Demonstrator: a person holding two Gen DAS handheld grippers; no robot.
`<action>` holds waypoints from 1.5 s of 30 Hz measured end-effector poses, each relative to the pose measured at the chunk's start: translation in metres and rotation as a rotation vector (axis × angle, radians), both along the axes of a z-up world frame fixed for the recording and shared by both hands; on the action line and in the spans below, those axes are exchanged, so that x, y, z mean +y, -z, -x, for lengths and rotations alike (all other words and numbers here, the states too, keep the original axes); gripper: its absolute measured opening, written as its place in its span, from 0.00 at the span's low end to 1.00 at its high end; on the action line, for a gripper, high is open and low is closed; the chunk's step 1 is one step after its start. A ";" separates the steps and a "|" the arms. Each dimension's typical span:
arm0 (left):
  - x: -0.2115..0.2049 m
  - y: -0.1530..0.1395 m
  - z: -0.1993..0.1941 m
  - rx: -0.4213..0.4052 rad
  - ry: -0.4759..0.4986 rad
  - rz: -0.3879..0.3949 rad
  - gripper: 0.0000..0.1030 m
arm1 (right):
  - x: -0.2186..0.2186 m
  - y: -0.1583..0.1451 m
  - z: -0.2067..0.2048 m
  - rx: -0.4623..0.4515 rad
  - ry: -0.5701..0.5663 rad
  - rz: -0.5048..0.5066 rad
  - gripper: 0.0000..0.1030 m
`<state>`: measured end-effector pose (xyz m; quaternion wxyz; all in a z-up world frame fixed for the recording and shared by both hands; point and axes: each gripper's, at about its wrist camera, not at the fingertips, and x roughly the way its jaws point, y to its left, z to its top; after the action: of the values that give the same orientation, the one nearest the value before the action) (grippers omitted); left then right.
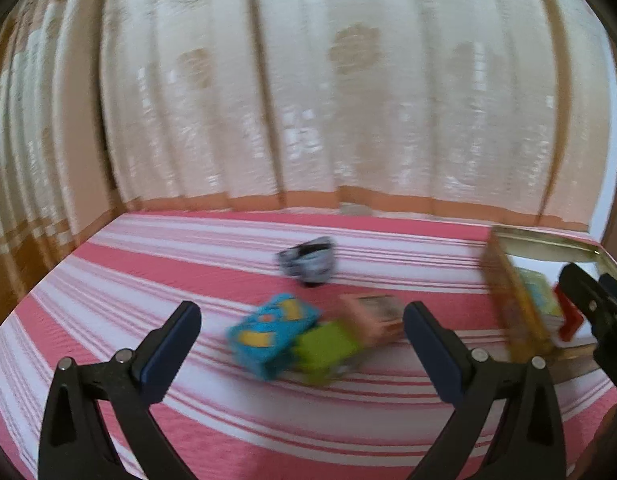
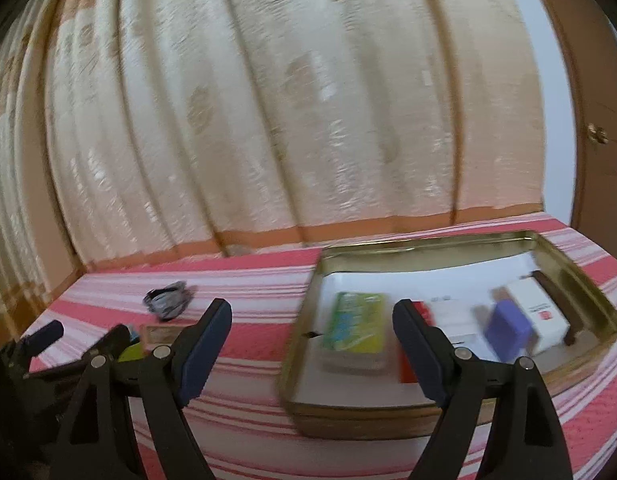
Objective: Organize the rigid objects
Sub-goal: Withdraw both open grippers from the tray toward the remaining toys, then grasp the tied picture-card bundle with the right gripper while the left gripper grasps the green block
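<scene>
Left tongs (image 1: pixel 302 330) gape wide, empty, over a blue box (image 1: pixel 270 332), green box (image 1: pixel 326 346) and pink box (image 1: pixel 374 318) huddled touching on the striped bed (image 1: pixel 148 264). Right tongs (image 2: pixel 312 336) spread, empty, above the tin (image 2: pixel 308 420) holding several boxes. Crumpled wrapper (image 1: pixel 307 262) lies apart.

Pink-and-white striped bedspread (image 1: pixel 148 264), gold tin (image 2: pixel 428 240)

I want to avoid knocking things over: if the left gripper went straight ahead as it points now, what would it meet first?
Probably the cluster of small boxes: the blue box and green box lie between the open left gripper fingers. Blur leaves depth unclear.
</scene>
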<state>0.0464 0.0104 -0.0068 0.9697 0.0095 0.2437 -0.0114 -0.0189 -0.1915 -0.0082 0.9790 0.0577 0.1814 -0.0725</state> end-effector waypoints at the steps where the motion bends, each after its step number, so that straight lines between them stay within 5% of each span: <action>1: 0.007 0.001 -0.001 0.005 -0.012 0.006 0.99 | 0.005 0.001 -0.003 0.008 -0.012 0.003 0.82; 11: 0.079 0.012 -0.023 0.095 -0.213 0.108 0.99 | 0.050 0.014 -0.038 0.115 -0.166 0.013 0.82; 28: 0.079 0.016 -0.027 0.132 -0.236 0.063 0.99 | 0.086 0.049 -0.117 0.401 -0.343 -0.079 0.82; 35: 0.071 0.016 -0.026 0.125 -0.189 0.036 0.99 | 0.075 0.057 -0.123 0.424 -0.387 -0.190 0.81; 45: 0.071 0.018 -0.029 0.155 -0.157 0.059 0.98 | 0.076 0.048 -0.108 0.382 -0.358 -0.136 0.81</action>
<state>0.0758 0.0816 -0.0250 0.9457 -0.0390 0.3175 0.0569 0.0890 -0.1158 -0.0567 0.9182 0.0757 0.3746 0.1045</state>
